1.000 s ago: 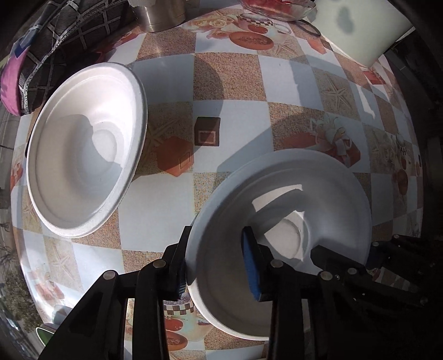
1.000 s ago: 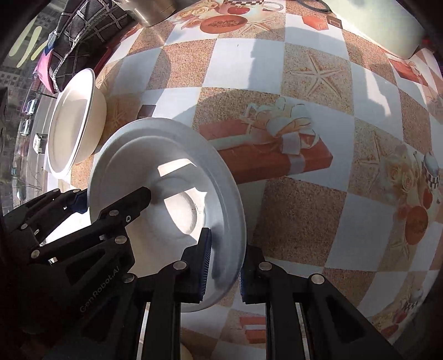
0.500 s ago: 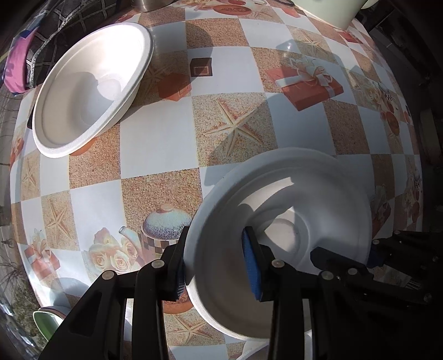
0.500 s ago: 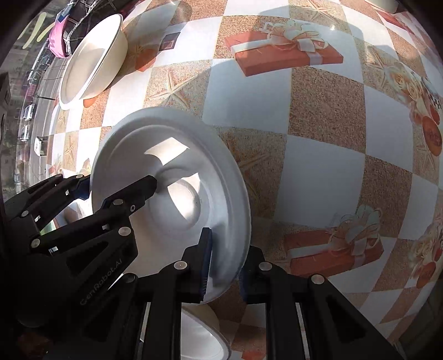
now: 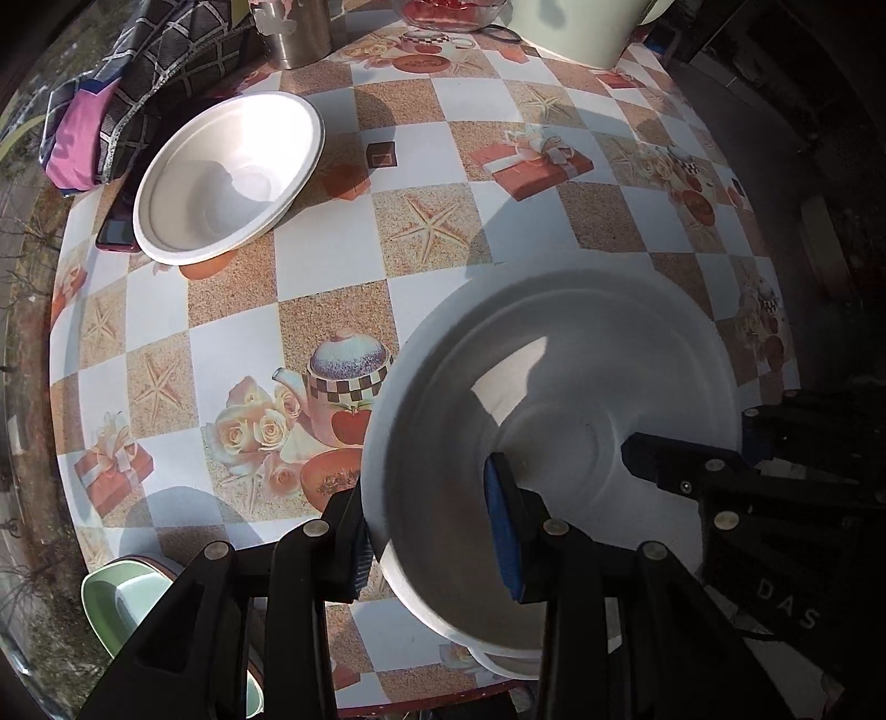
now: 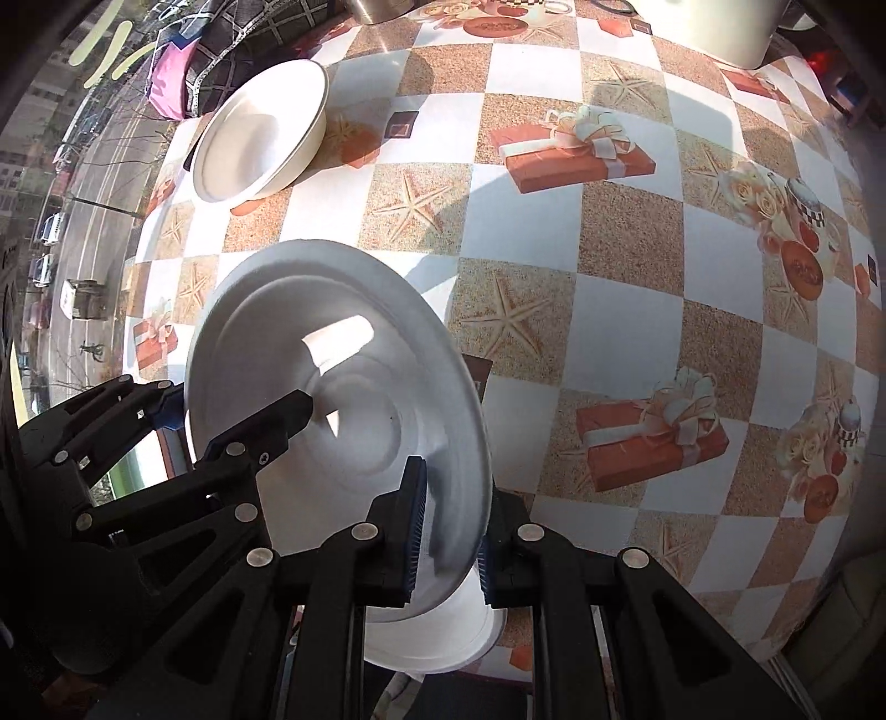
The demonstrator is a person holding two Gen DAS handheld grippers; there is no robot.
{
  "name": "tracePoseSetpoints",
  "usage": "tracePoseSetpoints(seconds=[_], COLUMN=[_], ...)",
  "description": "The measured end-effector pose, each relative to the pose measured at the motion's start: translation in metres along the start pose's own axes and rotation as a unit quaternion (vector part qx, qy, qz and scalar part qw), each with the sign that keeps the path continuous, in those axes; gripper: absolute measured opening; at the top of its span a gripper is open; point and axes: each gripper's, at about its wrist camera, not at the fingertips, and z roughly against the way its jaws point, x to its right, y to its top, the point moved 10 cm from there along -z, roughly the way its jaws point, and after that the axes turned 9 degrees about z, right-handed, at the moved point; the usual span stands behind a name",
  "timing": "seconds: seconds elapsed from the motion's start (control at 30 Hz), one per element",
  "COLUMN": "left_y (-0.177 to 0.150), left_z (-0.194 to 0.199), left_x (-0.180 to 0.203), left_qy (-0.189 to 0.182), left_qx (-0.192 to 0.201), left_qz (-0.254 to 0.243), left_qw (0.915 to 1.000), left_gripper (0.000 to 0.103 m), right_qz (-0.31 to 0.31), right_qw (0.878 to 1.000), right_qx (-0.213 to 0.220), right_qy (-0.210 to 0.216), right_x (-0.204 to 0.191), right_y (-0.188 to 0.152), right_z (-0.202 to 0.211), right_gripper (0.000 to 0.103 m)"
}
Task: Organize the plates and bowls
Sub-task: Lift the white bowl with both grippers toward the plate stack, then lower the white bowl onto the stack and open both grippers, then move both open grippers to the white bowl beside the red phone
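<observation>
Both grippers hold one white bowl [image 5: 559,410] by its rim, lifted above the table's near edge. My left gripper [image 5: 437,531] is shut on the bowl's left rim. My right gripper [image 6: 448,526] is shut on its right rim [image 6: 354,399]. Under the held bowl sits another white bowl [image 6: 443,637], partly hidden, which also shows in the left wrist view [image 5: 509,662]. A third white bowl [image 5: 227,177] stands on the table at the far left and shows in the right wrist view [image 6: 260,133].
The table [image 5: 332,260] has a checked patterned cloth. A green dish [image 5: 122,609] sits at the near left edge. A steel cup [image 5: 293,27], a red-filled glass bowl [image 5: 448,8], a pale tub [image 5: 576,27] and a dark checked cloth [image 5: 127,83] stand at the back.
Both grippers have drawn the held bowl back toward the table's near edge and higher. The far bowl now looks smaller and farther. Another bowl has come into view beneath the held one.
</observation>
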Motion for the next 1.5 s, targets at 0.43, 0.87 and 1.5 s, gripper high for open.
tracePoseSetpoints(seconds=[0.43, 0.87, 1.5], left_y=[-0.099, -0.102, -0.121], left_z=[0.015, 0.025, 0.051], left_x=[0.028, -0.03, -0.105], left_qy=[-0.015, 0.003, 0.002], left_qx=[-0.039, -0.034, -0.005], left_qz=[-0.102, -0.037, 0.074], left_qw=[0.9939, 0.9987, 0.9973], left_gripper=[0.039, 0.072, 0.073], right_qz=[-0.062, -0.147, -0.089], right_qw=[0.998, 0.989, 0.993], right_qx=[-0.024, -0.01, -0.028], right_qy=[-0.004, -0.026, -0.077], right_x=[0.008, 0.037, -0.007], right_y=[-0.074, -0.102, -0.067], right_z=[-0.002, 0.004, 0.008], right_gripper=[0.019, 0.086, 0.087])
